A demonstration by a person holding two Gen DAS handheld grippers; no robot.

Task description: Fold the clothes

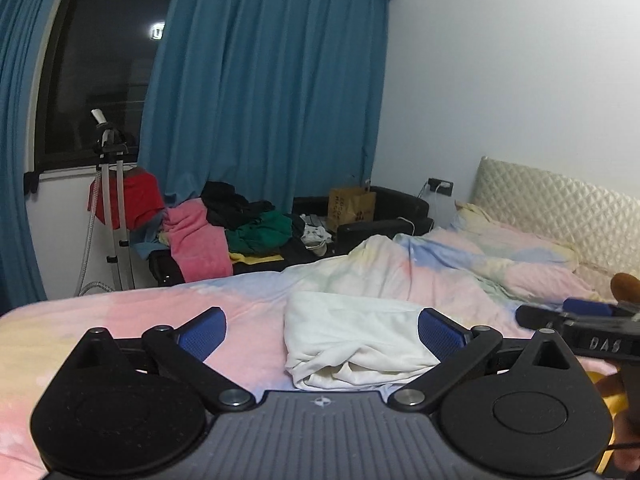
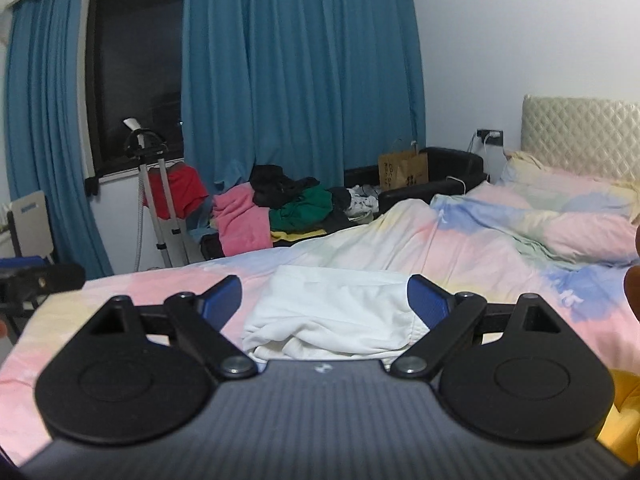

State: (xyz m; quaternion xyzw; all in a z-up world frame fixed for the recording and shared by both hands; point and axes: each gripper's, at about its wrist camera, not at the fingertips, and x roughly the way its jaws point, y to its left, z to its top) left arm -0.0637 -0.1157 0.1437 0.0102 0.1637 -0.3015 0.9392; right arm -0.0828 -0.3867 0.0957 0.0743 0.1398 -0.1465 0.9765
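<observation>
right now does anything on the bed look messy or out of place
The white garment on the bed is only roughly folded: its near edge is bunched and gaping open rather than flat. Both grippers, left and right, are open and clear of it. Beyond the bed, a clothes pile lies unsorted.

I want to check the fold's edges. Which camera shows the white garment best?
The left wrist view: the white garment lies almost wholly visible on the bed. In the right wrist view the gripper body hides its near edge.
</observation>
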